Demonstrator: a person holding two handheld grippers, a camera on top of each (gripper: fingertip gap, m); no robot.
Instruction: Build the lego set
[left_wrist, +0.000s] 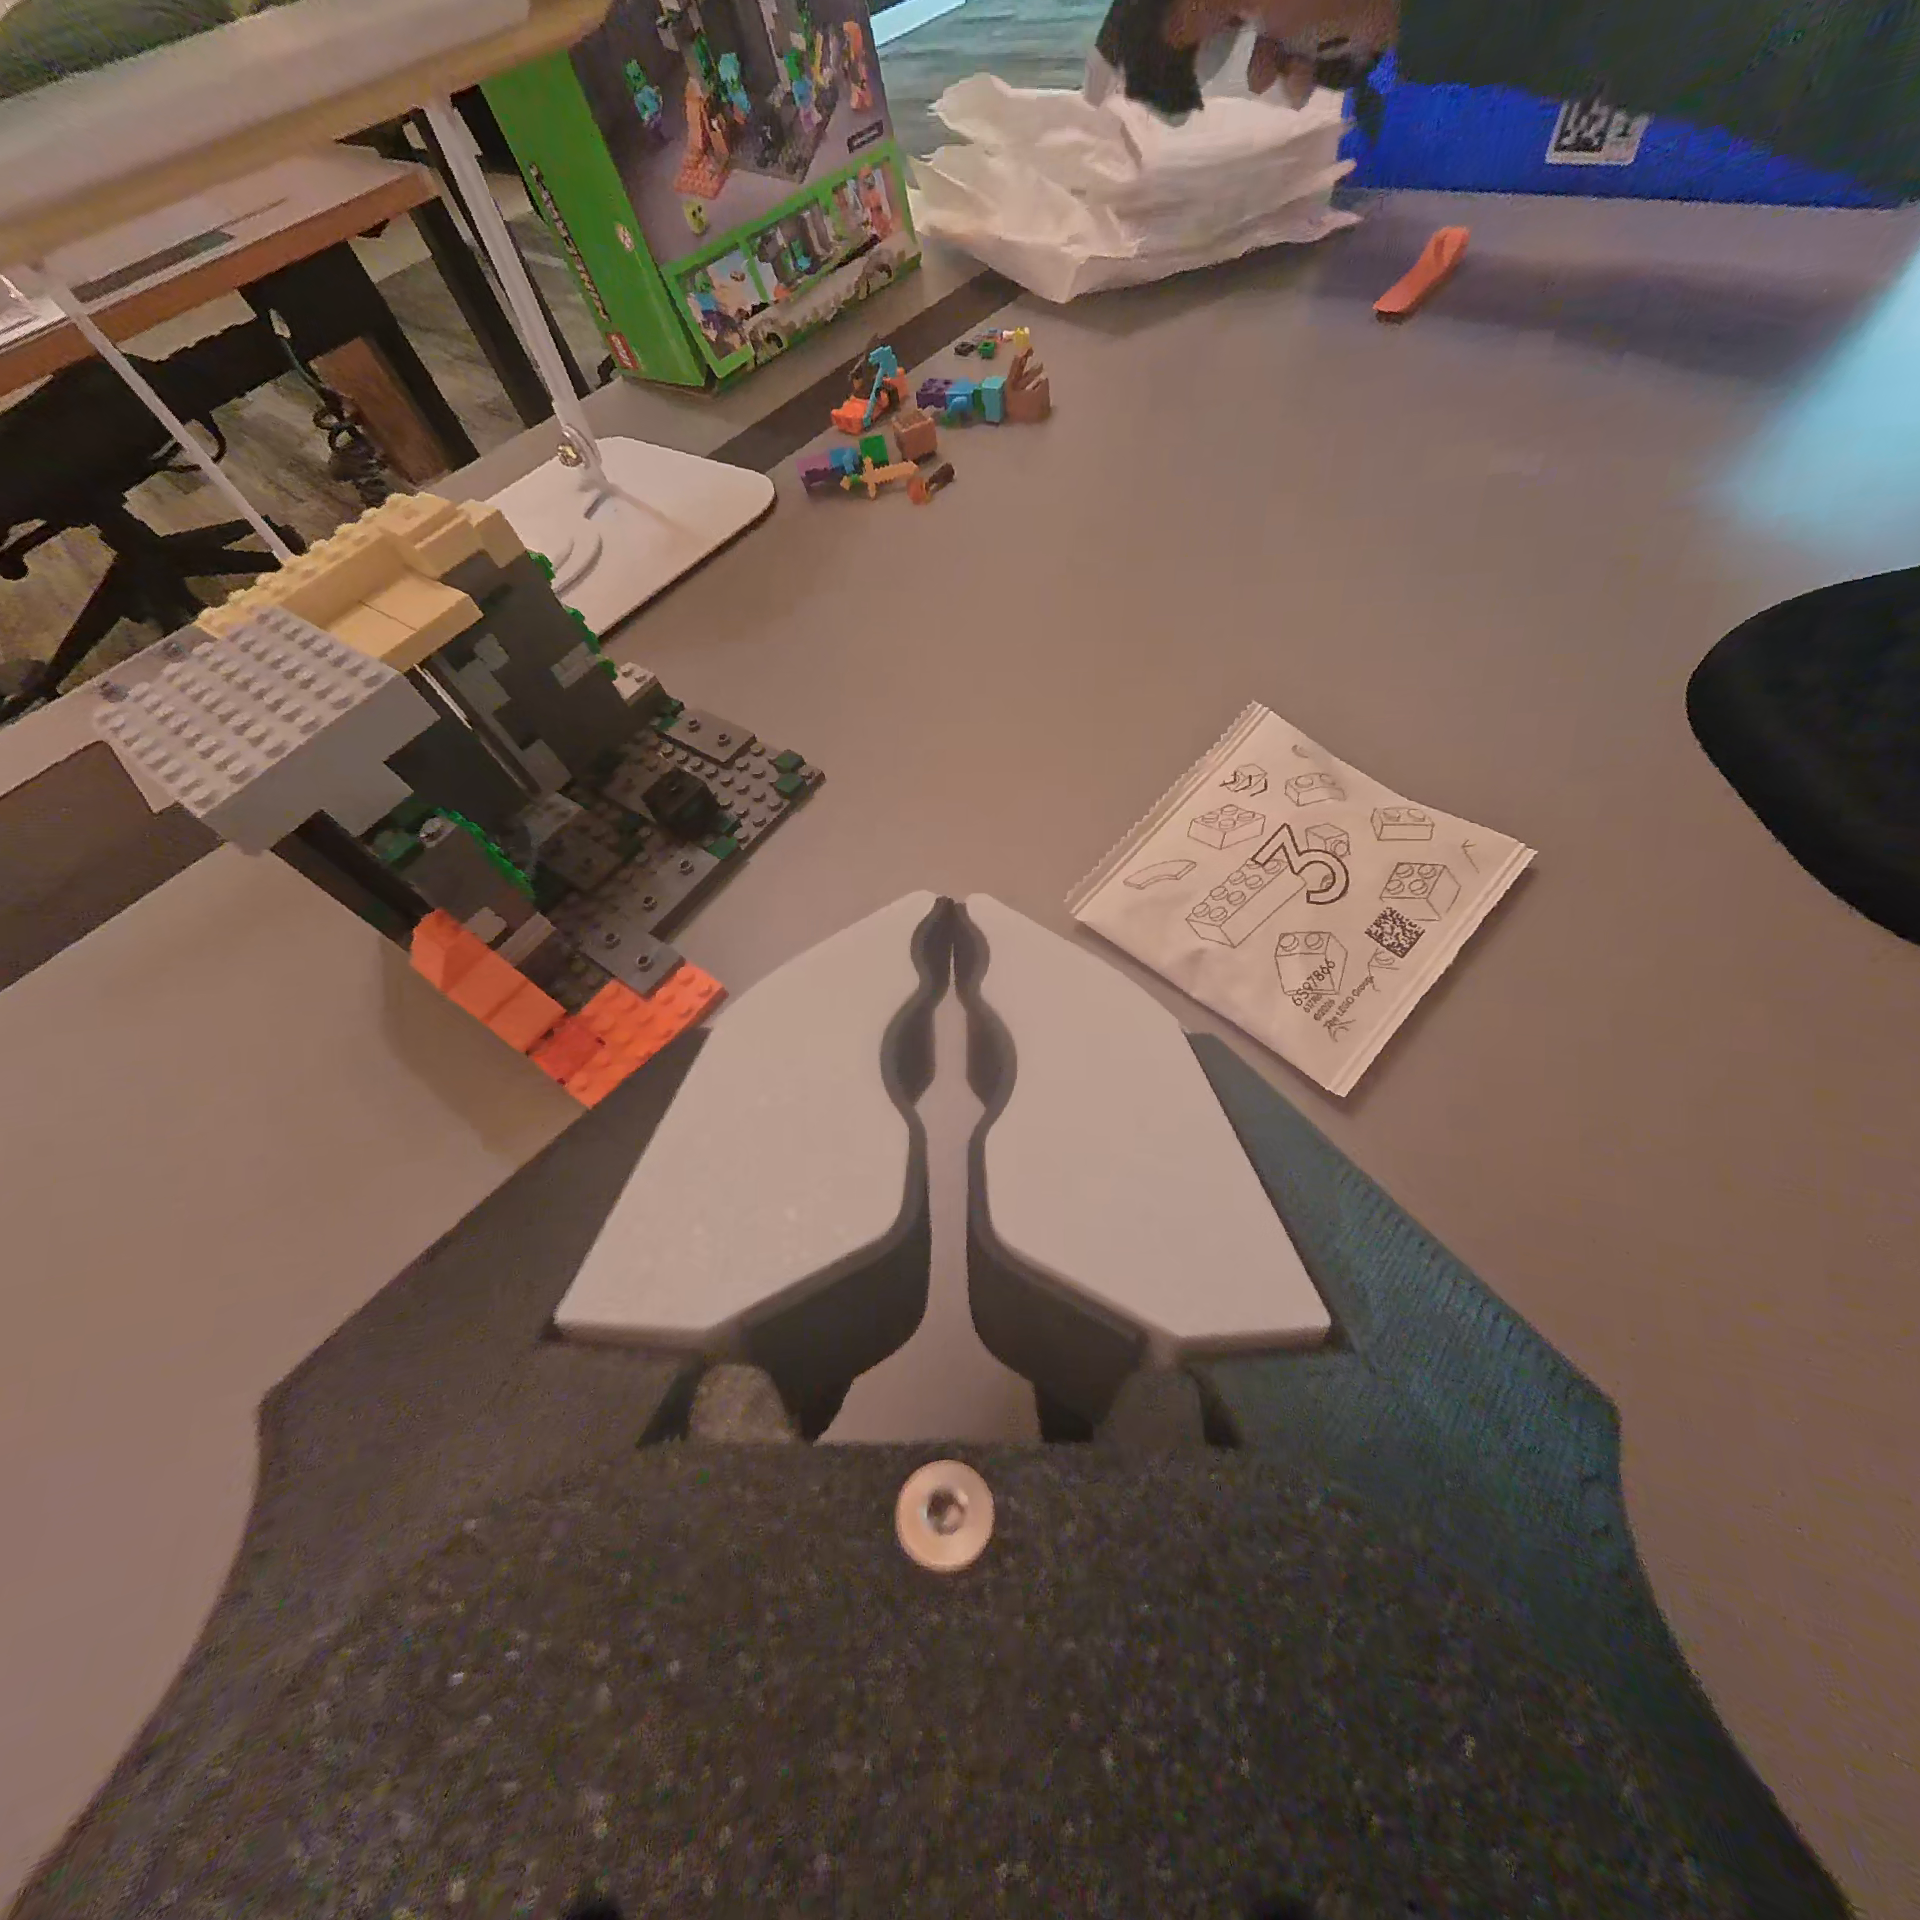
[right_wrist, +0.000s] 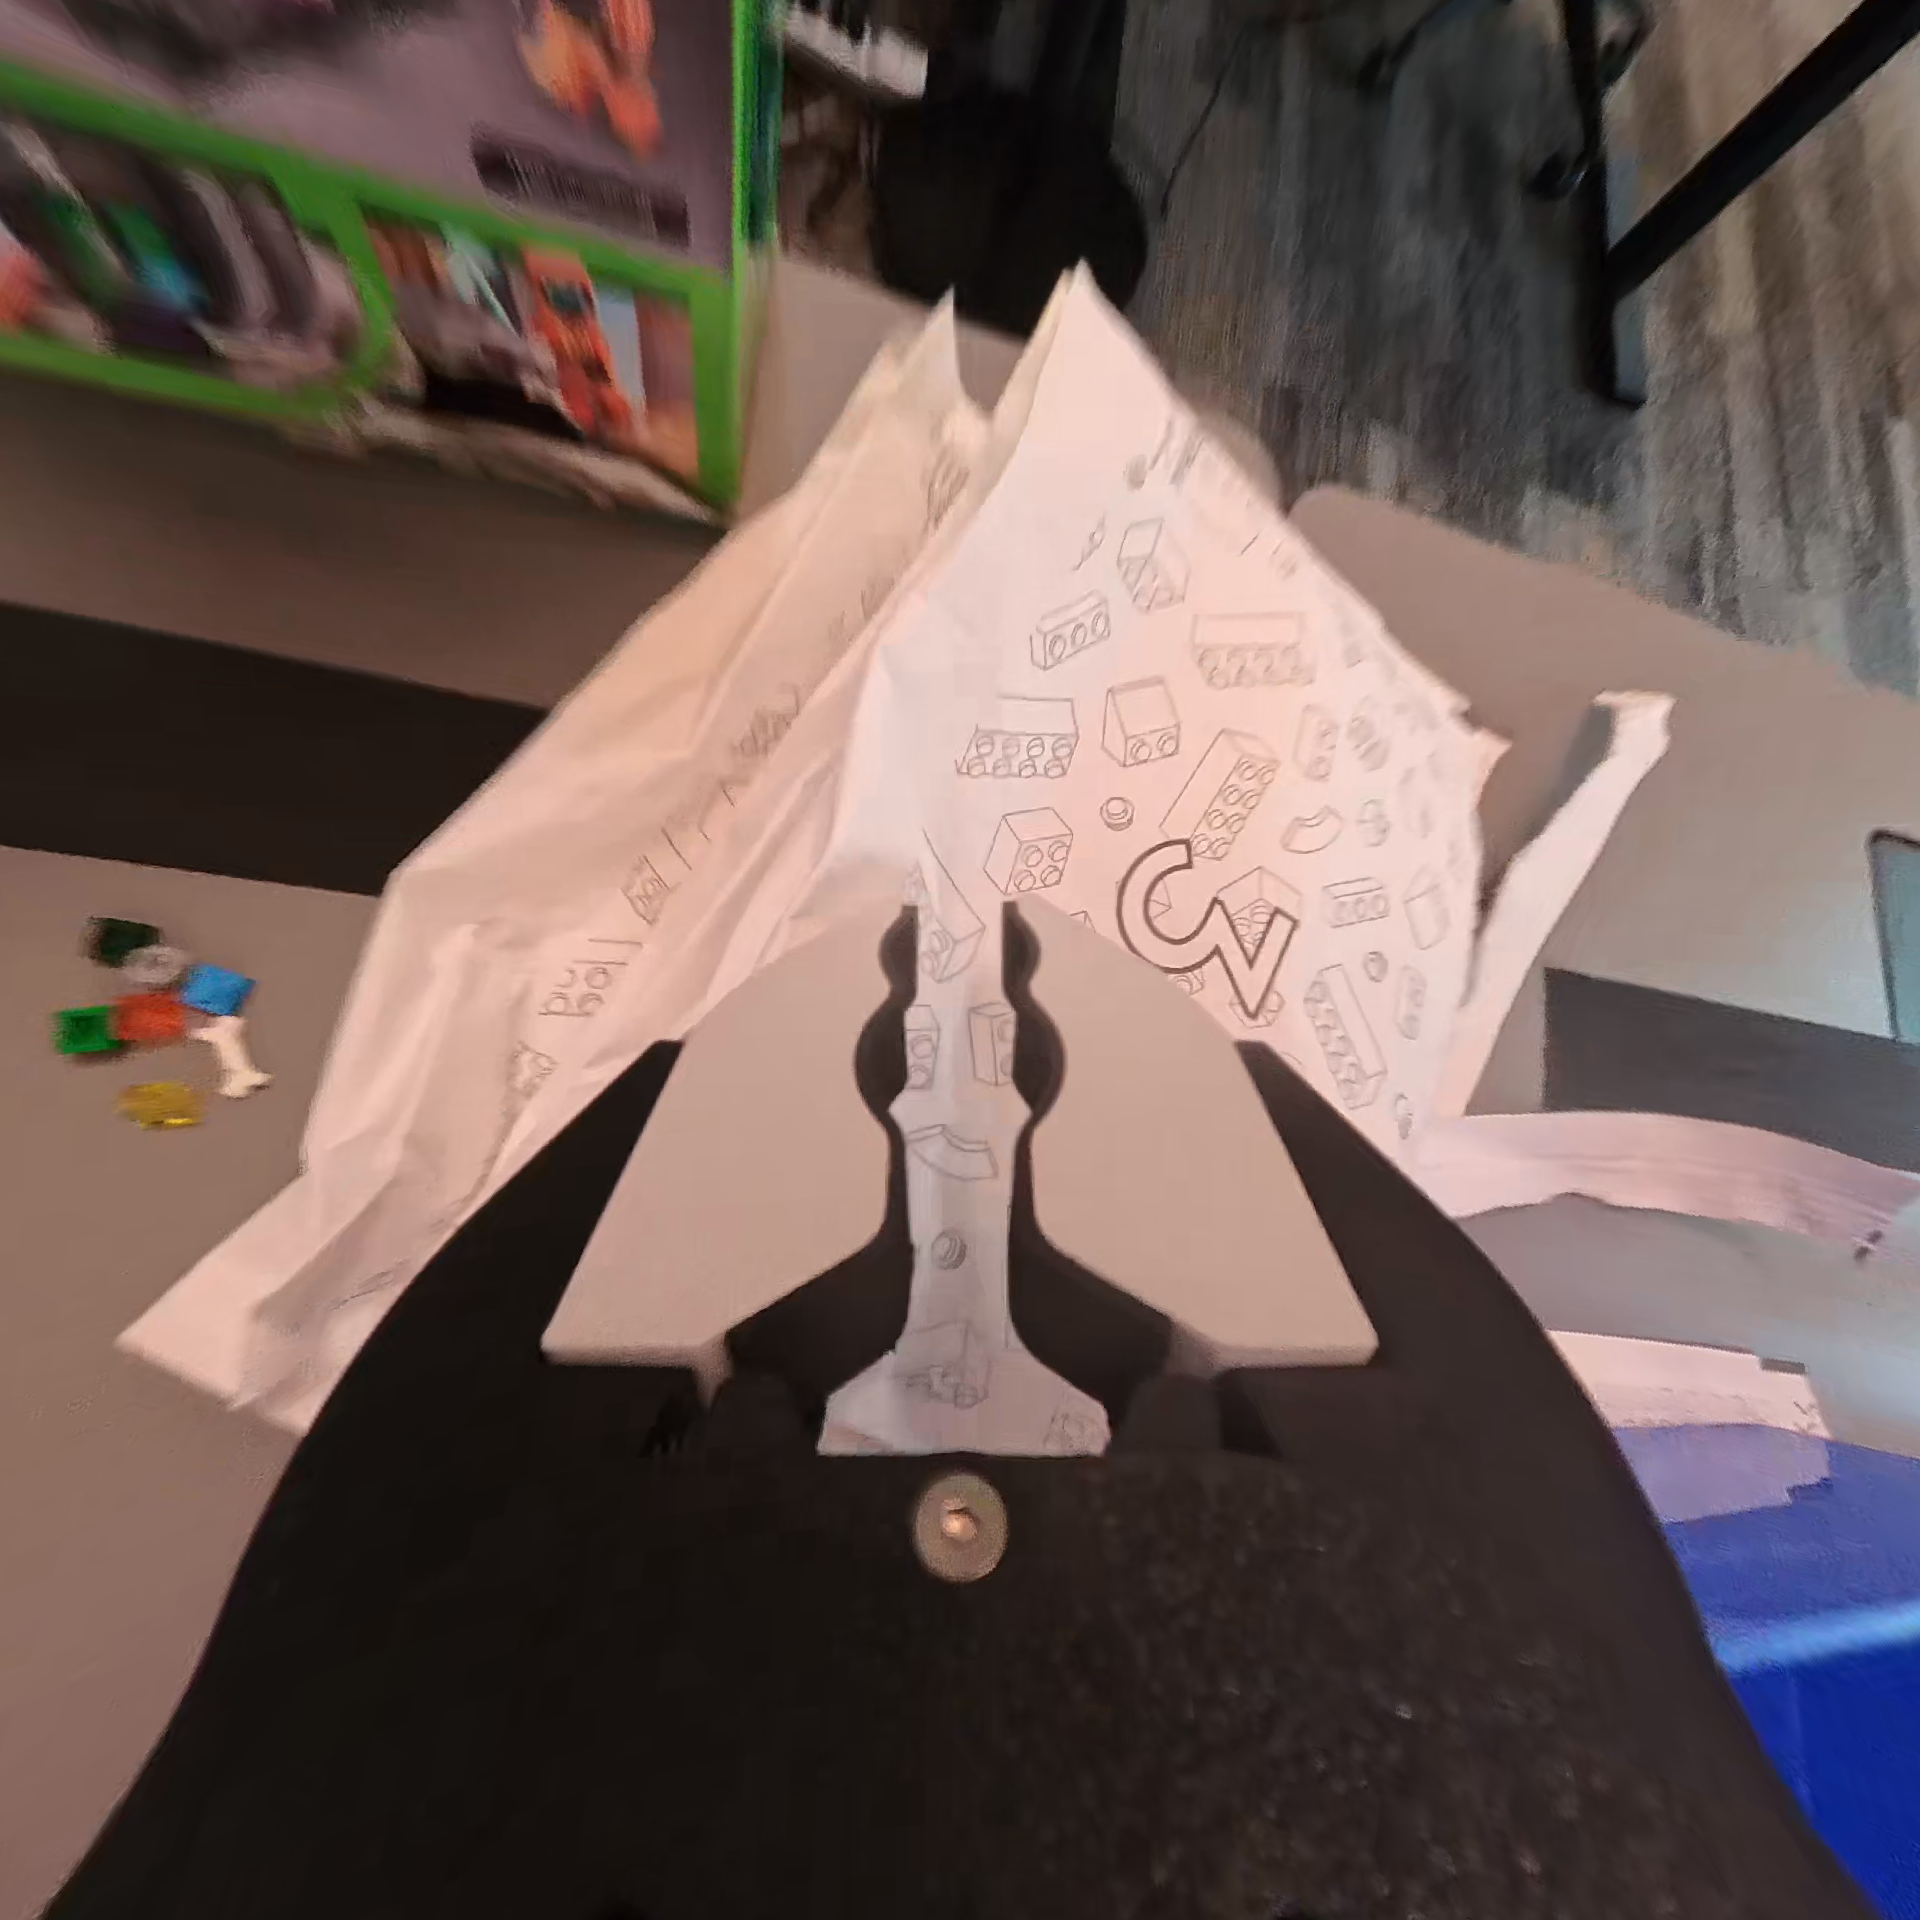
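Observation:
My left gripper (left_wrist: 951, 914) is shut with nothing between its fingertips, low over the grey table (left_wrist: 1195, 582). A brick build (left_wrist: 468, 790) with grey, tan and orange parts stands just to its left. A small flat white paper bag (left_wrist: 1309, 894) printed with brick drawings lies just to its right. My right gripper (right_wrist: 961, 920) is shut on a fold of a large crumpled white paper bag (right_wrist: 1091, 675) with the same print, which rises like a tent in front of it. This bag also shows at the far edge of the table in the left wrist view (left_wrist: 1122, 197).
A green toy box (left_wrist: 727, 177) stands at the back, also in the right wrist view (right_wrist: 416, 260). Loose small bricks (left_wrist: 925, 416) lie in front of it, and more lie beside the big bag (right_wrist: 156, 1018). An orange tool (left_wrist: 1421, 272), a blue bin (left_wrist: 1558, 145), a white stand base (left_wrist: 644, 520) and torn paper strips (right_wrist: 1662, 1164) are around.

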